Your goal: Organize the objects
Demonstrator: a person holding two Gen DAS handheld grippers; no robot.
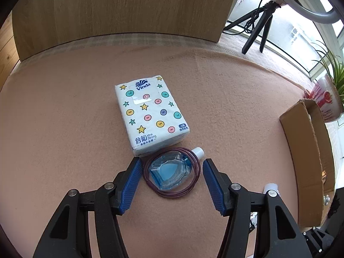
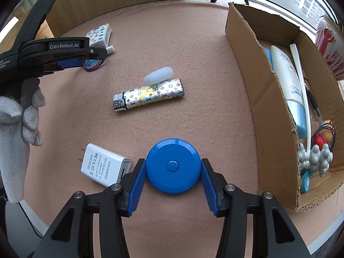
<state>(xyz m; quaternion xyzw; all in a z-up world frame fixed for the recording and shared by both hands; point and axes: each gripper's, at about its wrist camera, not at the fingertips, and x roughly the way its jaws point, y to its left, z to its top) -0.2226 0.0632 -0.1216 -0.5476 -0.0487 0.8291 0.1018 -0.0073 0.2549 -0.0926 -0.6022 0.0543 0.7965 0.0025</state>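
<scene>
In the left wrist view my left gripper is open, its blue pads on either side of a clear blue-liquid pouch with a white cap, ringed by a purple cord. A Vinda tissue pack lies just beyond it. In the right wrist view my right gripper has both pads against a round blue tape measure on the mat. A patterned lighter, a white capsule and a white power adapter lie nearby. The left gripper also shows in the right wrist view.
An open cardboard box stands at the right, holding a white tube, a white stick, cords and small toys. The box also shows in the left wrist view. A wooden panel, a tripod and a potted plant stand behind the peach mat.
</scene>
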